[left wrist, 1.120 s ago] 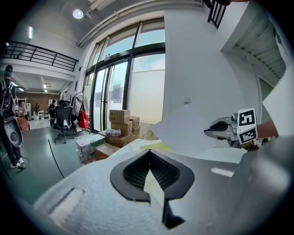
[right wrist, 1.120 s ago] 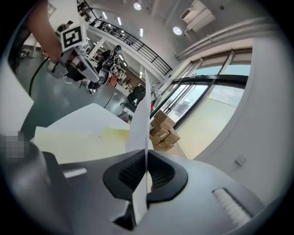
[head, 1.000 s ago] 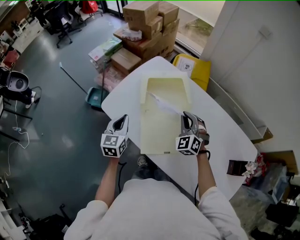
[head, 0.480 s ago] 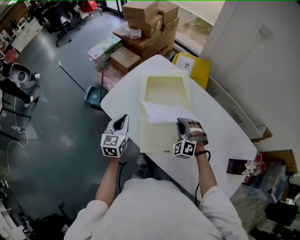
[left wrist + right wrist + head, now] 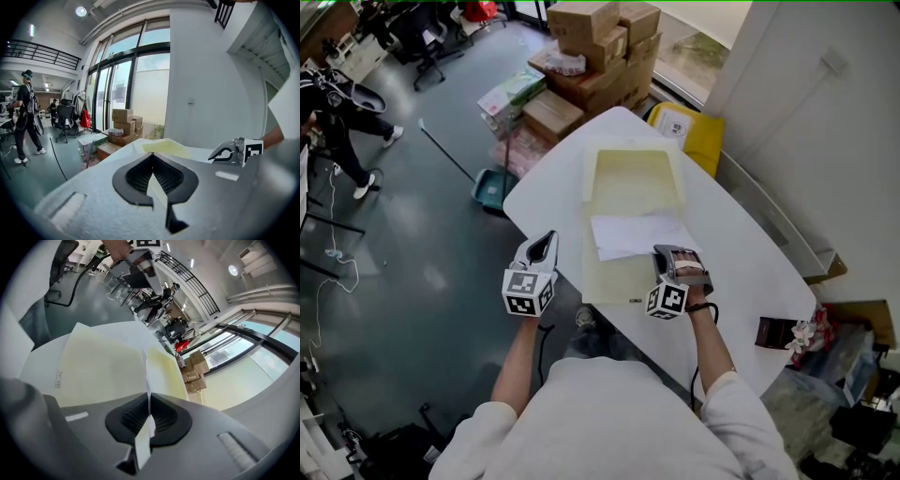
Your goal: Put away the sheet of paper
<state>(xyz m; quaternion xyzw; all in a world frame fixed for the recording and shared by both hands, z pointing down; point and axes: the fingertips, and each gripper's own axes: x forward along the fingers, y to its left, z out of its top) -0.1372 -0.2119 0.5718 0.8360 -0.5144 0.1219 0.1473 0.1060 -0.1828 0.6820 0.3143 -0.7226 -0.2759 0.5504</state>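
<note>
A white sheet of paper (image 5: 635,233) lies nearly flat over the near half of an open pale yellow folder case (image 5: 631,178) on the white table (image 5: 741,253). My right gripper (image 5: 673,253) is shut on the sheet's near right corner. In the right gripper view the sheet (image 5: 147,373) runs edge-on between the shut jaws of the right gripper (image 5: 149,401), above the yellow case (image 5: 101,366). My left gripper (image 5: 545,238) hangs off the table's left edge, shut and holding nothing. In the left gripper view, the left gripper (image 5: 153,169) has its jaws together.
Cardboard boxes (image 5: 592,45) are stacked beyond the table's far end, next to a yellow bin (image 5: 686,131). A dustpan with a long handle (image 5: 486,190) lies on the floor at left. A person (image 5: 342,108) walks at the far left. A dark small object (image 5: 776,334) sits on the table's right.
The sheet has swung from a tilted, edge-up pose to lying flat over the case. My right gripper has drawn slightly nearer with it. A person has walked into view at left.
</note>
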